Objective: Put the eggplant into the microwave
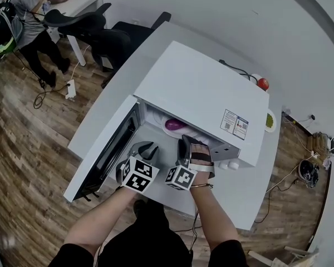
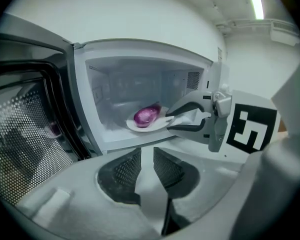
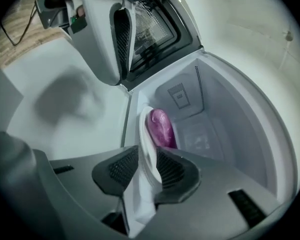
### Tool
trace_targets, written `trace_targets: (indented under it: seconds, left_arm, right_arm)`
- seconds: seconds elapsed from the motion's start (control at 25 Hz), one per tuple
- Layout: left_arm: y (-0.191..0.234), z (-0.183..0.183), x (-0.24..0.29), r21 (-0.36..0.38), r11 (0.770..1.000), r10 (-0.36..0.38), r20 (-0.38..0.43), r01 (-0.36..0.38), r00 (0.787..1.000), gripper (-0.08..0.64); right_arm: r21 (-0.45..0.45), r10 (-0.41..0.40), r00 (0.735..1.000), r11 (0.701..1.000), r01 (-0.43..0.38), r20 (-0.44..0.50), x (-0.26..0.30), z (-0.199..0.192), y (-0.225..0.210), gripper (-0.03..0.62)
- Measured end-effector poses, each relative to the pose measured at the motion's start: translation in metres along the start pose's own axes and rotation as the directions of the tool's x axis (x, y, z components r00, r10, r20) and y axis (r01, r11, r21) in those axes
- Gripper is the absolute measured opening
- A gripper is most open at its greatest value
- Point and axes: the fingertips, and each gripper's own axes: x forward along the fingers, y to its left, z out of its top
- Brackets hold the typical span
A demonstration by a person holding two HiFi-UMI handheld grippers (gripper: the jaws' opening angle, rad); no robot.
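Purple eggplant (image 2: 146,115) lies on a white plate (image 2: 135,126) inside the microwave (image 1: 206,88), so the placing looks done and only backing out is left. The right gripper (image 3: 148,156) stands open, with the plate's rim between its pads at its 12 o'clock, unpinched. The left gripper (image 2: 147,156) is open and empty above the worktop (image 1: 256,199). In the head view the microwave's roof hides most of the cavity, so I cannot tell how deep the plate sits.
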Motion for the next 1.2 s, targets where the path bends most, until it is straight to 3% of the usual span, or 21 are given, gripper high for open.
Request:
trace_targets:
  seconds: [0.16, 0.4, 1.0, 1.2]
  left_arm:
    - [0.001, 0.004, -0.001, -0.003, 1.000, 0.001, 0.006, -0.001, 1.000, 0.081]
    - [0.000, 0.004, 0.000, -0.008, 1.000, 0.002, 0.005, -0.002, 1.000, 0.081]
    - [0.007, -0.004, 0.003, -0.025, 1.000, 0.009, -0.005, -0.009, 1.000, 0.081]
    - [0.001, 0.001, -0.014, -0.029, 0.999, 0.014, 0.029, -0.013, 0.999, 0.080]
  right_arm:
    - [-0.017, 0.017, 1.000, 1.000, -0.016, 0.023, -0.008, 0.004, 0.005, 0.117]
    - [-0.029, 0.034, 0.999, 0.999, -0.033, 0.039, -0.003, 0.012, 0.015, 0.057]
    - [0.107, 0.031, 0.999, 0.994, -0.034, 0.037, 0.020, 0.017, -0.006, 0.043]
    - [0.238, 0.038, 0.994, 0.969, -0.060, 0.099, -0.003, 0.025, -0.016, 0.043]
